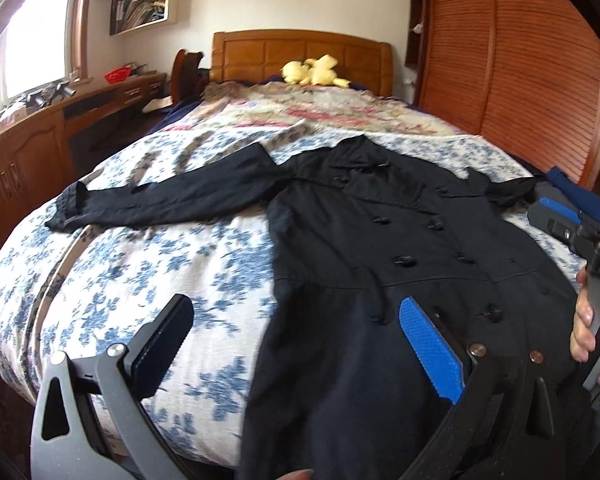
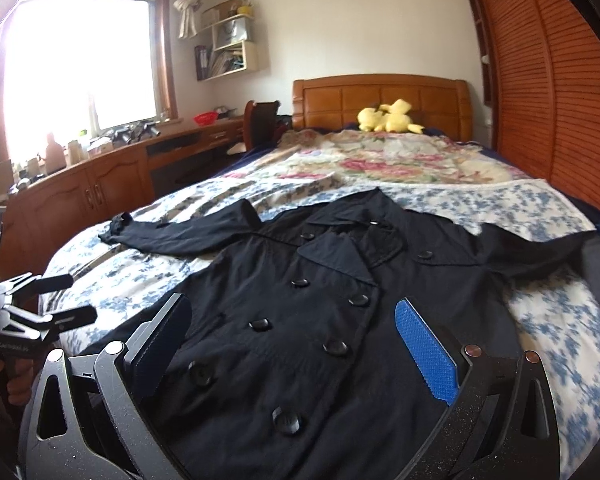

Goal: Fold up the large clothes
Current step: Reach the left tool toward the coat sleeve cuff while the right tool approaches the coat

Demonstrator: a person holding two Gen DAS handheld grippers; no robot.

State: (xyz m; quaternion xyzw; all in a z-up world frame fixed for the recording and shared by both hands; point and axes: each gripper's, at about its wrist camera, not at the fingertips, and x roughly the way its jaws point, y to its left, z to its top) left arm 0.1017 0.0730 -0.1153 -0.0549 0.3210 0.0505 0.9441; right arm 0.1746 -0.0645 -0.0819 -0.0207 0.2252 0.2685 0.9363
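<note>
A black double-breasted coat [image 1: 380, 240] lies face up on the bed, collar toward the headboard, both sleeves spread out sideways. It also shows in the right wrist view [image 2: 300, 312]. My left gripper [image 1: 296, 312] is open and empty, hovering above the coat's lower left hem. My right gripper [image 2: 292, 316] is open and empty above the coat's buttoned front. The right gripper also shows at the right edge of the left wrist view [image 1: 556, 216]. The left gripper shows at the left edge of the right wrist view [image 2: 72, 300].
The bed has a blue floral quilt [image 1: 160, 280] and a pink floral blanket [image 2: 400, 160] farther up. A yellow plush toy [image 2: 388, 118] sits by the wooden headboard [image 2: 380, 96]. A wooden desk [image 2: 100, 184] runs along the left, a louvred wardrobe [image 2: 560, 100] along the right.
</note>
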